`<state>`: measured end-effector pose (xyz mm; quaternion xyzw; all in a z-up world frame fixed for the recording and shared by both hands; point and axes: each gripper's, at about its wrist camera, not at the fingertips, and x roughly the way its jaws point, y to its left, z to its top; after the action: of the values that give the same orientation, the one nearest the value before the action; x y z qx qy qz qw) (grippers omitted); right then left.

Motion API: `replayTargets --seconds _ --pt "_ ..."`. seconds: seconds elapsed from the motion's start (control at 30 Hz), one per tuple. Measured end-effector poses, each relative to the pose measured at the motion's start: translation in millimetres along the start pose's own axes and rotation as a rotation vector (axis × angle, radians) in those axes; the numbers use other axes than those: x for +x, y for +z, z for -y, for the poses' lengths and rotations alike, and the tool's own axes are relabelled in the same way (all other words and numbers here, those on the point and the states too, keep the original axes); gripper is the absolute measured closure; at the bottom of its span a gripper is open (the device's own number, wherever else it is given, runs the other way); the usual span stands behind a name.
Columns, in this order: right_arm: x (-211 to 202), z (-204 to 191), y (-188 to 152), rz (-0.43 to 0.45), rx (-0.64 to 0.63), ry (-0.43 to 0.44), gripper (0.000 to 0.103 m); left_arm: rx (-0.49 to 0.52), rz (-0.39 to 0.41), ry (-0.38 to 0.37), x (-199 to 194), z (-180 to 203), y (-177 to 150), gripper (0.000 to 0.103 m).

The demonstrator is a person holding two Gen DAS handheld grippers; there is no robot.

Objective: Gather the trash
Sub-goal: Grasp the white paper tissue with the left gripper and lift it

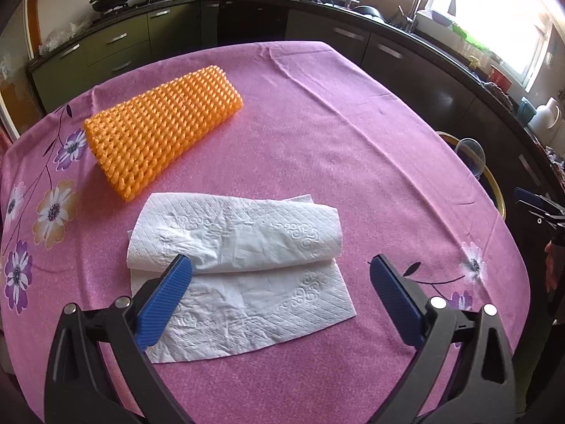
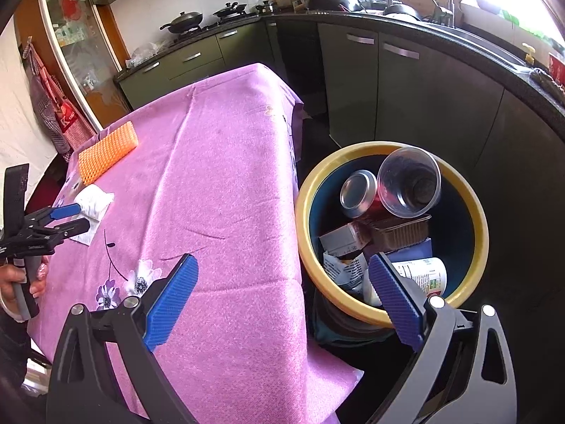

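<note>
A crumpled white paper towel [image 1: 240, 268] lies folded on the pink tablecloth [image 1: 317, 134], just ahead of my left gripper [image 1: 280, 265], which is open and empty, its left fingertip over the towel's near edge. The towel [image 2: 92, 202] and the left gripper [image 2: 69, 217] also show in the right wrist view. An orange knobbly mat [image 1: 162, 130] lies beyond the towel. My right gripper [image 2: 282, 265] is open and empty, above the table's right edge and the yellow-rimmed trash bin [image 2: 469, 205]. The bin holds a clear cup [image 2: 409, 183], a can [image 2: 358, 194], cartons and a bottle.
The bin [image 1: 494, 190] stands on the floor to the right of the table. Dark kitchen cabinets [image 2: 406, 99] with a sink and pans run behind it. The orange mat [image 2: 106, 152] sits at the table's far left in the right wrist view.
</note>
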<state>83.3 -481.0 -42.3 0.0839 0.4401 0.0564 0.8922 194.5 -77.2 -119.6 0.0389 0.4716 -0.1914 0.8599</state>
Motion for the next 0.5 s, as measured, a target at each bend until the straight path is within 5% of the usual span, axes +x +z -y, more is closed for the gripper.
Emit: replayTargets --seconds 0.27,0.5 --pt "3.4 5.1 -3.6 -0.005 0.013 0.021 0.007 -0.024 0.012 0.084 0.3 5.7 0.3 0.013" --pt "8.4 -0.2 -2.1 -0.011 0.007 0.040 0.007 -0.029 0.040 0.161 -10.5 -2.4 -3.4 0.054"
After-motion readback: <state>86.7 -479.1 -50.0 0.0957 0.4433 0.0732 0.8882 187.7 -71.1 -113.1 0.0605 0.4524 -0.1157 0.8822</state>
